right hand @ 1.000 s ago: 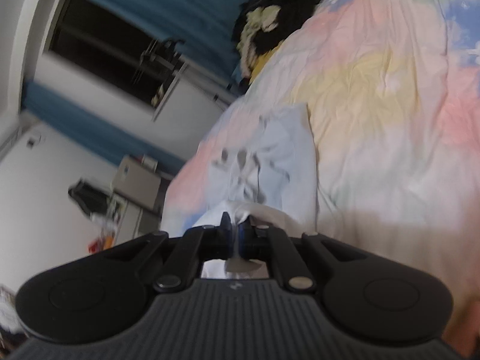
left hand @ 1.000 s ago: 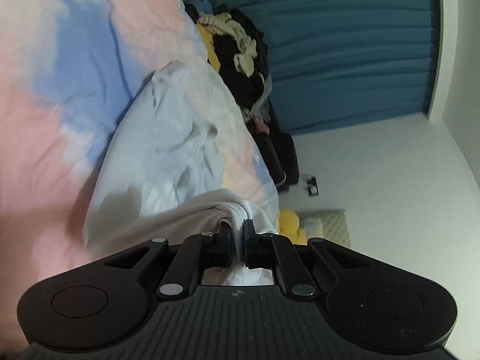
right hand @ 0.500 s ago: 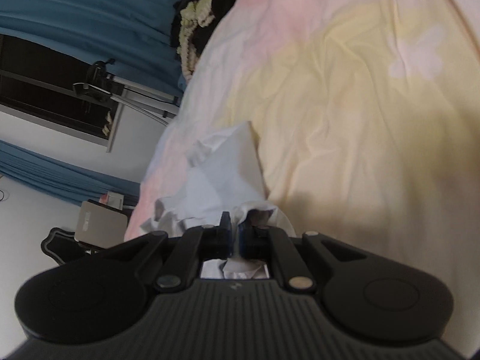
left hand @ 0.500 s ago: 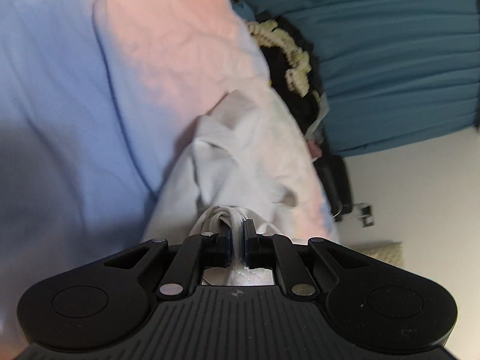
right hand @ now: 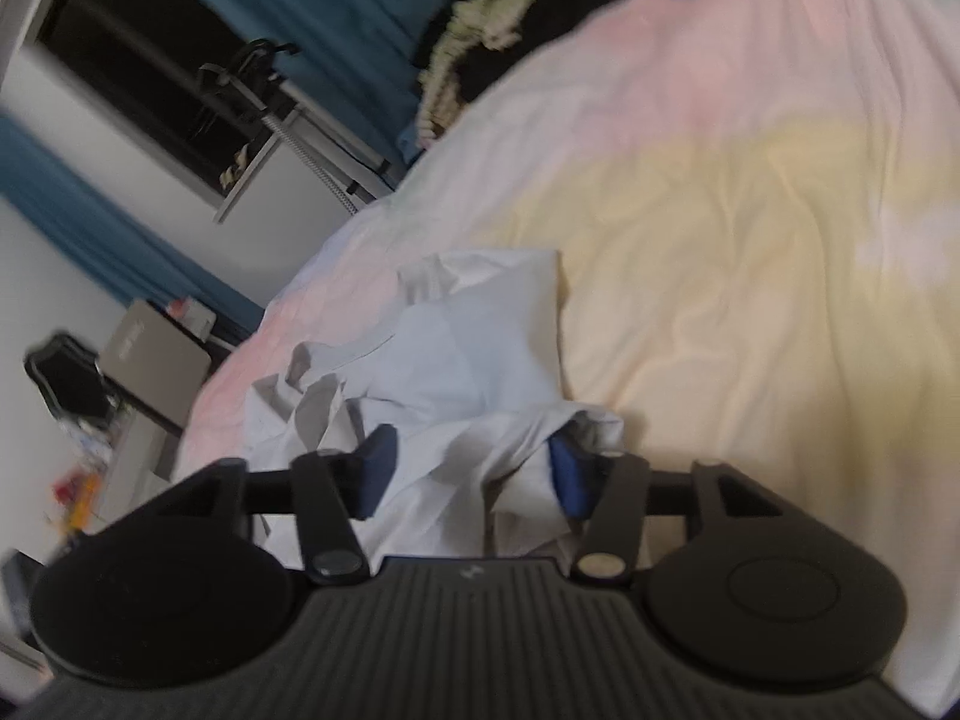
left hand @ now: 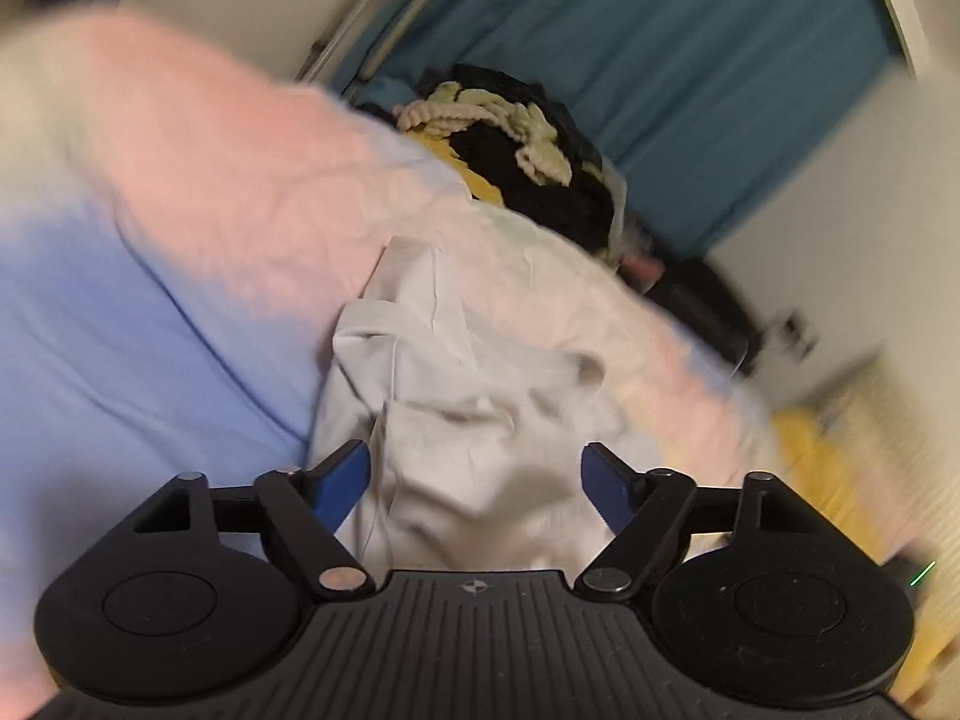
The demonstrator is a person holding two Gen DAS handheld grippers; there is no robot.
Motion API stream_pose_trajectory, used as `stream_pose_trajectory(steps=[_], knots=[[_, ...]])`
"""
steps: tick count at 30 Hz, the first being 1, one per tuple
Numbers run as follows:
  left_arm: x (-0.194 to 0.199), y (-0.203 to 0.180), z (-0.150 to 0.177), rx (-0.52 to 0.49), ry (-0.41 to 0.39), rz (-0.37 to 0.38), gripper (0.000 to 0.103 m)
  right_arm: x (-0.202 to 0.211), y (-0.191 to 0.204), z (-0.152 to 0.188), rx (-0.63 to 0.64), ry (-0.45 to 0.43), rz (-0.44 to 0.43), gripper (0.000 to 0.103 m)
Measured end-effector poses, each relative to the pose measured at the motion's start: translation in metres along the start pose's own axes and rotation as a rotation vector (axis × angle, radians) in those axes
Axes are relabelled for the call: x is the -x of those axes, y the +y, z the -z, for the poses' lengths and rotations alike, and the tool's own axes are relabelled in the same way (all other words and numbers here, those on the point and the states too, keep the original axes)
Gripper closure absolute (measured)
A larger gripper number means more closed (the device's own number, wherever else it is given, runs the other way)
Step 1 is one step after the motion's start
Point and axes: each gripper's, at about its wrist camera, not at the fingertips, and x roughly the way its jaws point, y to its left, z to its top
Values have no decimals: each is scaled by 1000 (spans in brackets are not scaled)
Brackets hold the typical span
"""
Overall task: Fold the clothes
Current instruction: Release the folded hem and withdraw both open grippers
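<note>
On my left gripper (left hand: 474, 477) the blue pads (left hand: 339, 489) stand spread wide, with nothing between them but slack cloth. The garment (left hand: 456, 396) is thin and white, crumpled into soft ridges, with a hemmed band along its far edge; it lies in a loose heap on the bed (left hand: 150, 312) just ahead of the fingers. The bedcover is a smooth, lightly creased cotton in washed patches of blue, pink and pale yellow. Past it sits a pile (left hand: 516, 150) of dark clothes with a knobbly cream knit on top, against pleated teal curtains (left hand: 690, 60).

On my right gripper (right hand: 468, 468) the pads (right hand: 378, 468) are likewise parted, and the garment (right hand: 456, 360) bunches up between them without being pinched; a fold drapes against the right pad. It shows here as a flat squarish panel at the far end and rumpled layers near me, resting on the yellow and pink stretch of the bed (right hand: 750, 240). The same pile (right hand: 498, 42) lies beyond.

Half a second ago both grippers were clamped on the cloth's edge; now both have let go and the garment has dropped onto the bedcover.
</note>
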Motion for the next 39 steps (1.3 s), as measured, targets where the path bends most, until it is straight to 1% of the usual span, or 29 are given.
stream_pose_trajectory(steps=[2,4,5,10,12,16,18,23,25,28,29,31,33,35,38,39], knots=[[17,-15,9,-54,-26,-33,16,13,18,6,120,-33,39,42],[34,-27,19,-89,-48,-40,12,27,34,15,202,-57,48,41],[42,-33,24,-107,-55,-45,12,35,41,20,230,-70,44,41],[82,-58,57,-180,-104,-57,10,71,73,49,328,-104,-16,38],[96,-65,70,-199,-118,-65,10,84,83,61,365,-117,-24,38],[121,-76,92,-274,-163,-125,9,101,97,80,422,-145,-20,38],[128,-74,99,-278,-189,-145,8,107,101,87,431,-160,-16,38],[126,-71,103,-289,-192,-186,8,106,105,100,424,-170,-13,38],[124,-71,104,-289,-194,-180,8,102,107,104,439,-172,-7,31],[118,-70,107,-298,-185,-176,6,95,111,107,475,-172,3,24],[115,-69,108,-298,-184,-178,6,95,109,106,466,-172,-3,23],[110,-67,110,-291,-183,-180,5,94,106,106,442,-171,-21,18],[104,-65,110,-273,-173,-173,5,94,104,104,425,-183,-21,16],[99,-65,111,-273,-165,-181,5,94,101,102,408,-190,-14,15],[95,-69,116,-319,-166,-208,4,91,99,101,399,-188,-6,14],[94,-70,117,-334,-166,-212,4,90,99,101,398,-186,-7,10]])
